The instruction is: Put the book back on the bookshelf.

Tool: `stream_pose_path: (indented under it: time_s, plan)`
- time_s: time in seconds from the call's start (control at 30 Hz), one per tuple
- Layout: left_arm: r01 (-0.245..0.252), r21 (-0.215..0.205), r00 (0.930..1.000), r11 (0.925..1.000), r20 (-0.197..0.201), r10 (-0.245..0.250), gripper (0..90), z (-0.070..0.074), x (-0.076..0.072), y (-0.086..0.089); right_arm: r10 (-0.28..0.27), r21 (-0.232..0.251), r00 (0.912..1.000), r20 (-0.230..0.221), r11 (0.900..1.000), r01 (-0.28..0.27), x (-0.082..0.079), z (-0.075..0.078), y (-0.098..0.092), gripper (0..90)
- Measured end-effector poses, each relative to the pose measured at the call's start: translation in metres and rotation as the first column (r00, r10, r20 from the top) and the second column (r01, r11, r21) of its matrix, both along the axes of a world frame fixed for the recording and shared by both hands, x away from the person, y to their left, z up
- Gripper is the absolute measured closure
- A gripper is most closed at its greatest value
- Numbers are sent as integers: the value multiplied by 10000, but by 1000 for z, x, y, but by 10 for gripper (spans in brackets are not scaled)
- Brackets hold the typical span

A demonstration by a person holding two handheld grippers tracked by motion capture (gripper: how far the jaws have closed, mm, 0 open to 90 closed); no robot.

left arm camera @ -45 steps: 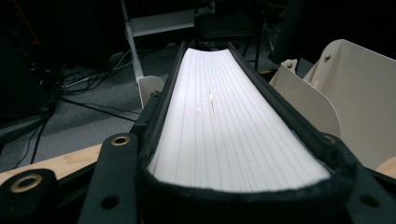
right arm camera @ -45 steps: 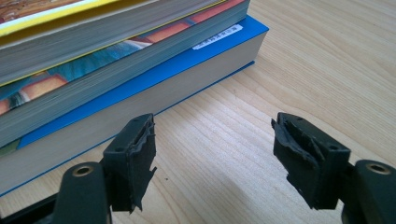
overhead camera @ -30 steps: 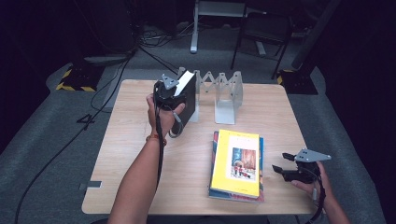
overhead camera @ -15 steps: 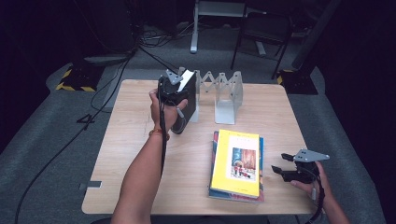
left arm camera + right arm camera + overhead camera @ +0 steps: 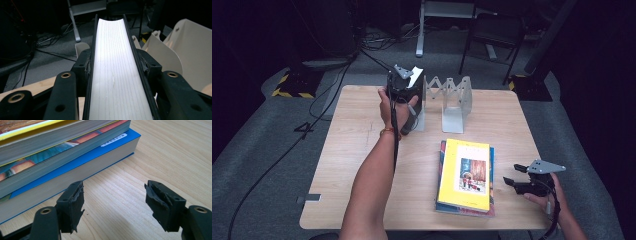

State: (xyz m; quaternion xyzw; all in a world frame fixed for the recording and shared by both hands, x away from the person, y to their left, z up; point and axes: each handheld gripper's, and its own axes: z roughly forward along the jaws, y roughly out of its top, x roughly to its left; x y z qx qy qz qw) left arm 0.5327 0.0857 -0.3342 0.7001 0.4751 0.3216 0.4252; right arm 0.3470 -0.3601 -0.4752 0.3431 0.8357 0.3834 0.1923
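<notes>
From above, the left gripper is at the far side of the table, holding a dark book upright at the left end of the white rack, with one pale corner of its pages showing past the hand. The left gripper view adds what the high one cannot: the book's white page edge runs straight up between the two black jaws, whose pads press on its dark covers from either side, so the jaws, which have just been closing, are clamped on it; the rack's cream plates stand just to the right. The right gripper rests near the table's right front corner, close beside the stack. From above the stack reads as a yellow cover over other edges; the right gripper view shows its side, where three books can be counted: yellow on top, a patterned one in the middle, blue at the bottom. That view also shows the right jaws standing apart over bare wood, with nothing between them. In all: four books, two grippers, one rack; its dividers are too small to count surely.
</notes>
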Motion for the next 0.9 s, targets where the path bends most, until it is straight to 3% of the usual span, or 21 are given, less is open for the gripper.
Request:
stream_pose_path:
  time_s: [0.13, 0.33, 0.47, 0.73, 0.9]
  plan:
    - [-85, 117, 10000, 9999, 17, 85, 526, 2, 9, -6, 18, 8, 10000, 3, 10000, -18, 0, 0, 1, 318]
    - [-413, -250, 9987, 9988, -307, 405, 524, -11, 19, -3, 34, -44, 10000, 16, 10000, -34, -1, 0, 1, 318]
    - [-487, -449, 9984, 9978, -321, 473, 521, -16, 19, 1, -4, -9, 10000, 27, 10000, 4, 0, 0, 0, 318]
    - [-820, -379, 9961, 9959, -363, 806, 502, -17, 17, -1, 121, -154, 9999, -32, 9998, -121, -1, -2, 3, 317]
    - [-780, -192, 9962, 9968, -406, 772, 479, -16, 14, -3, 85, -98, 10000, -18, 9999, -85, -1, -1, 2, 317]
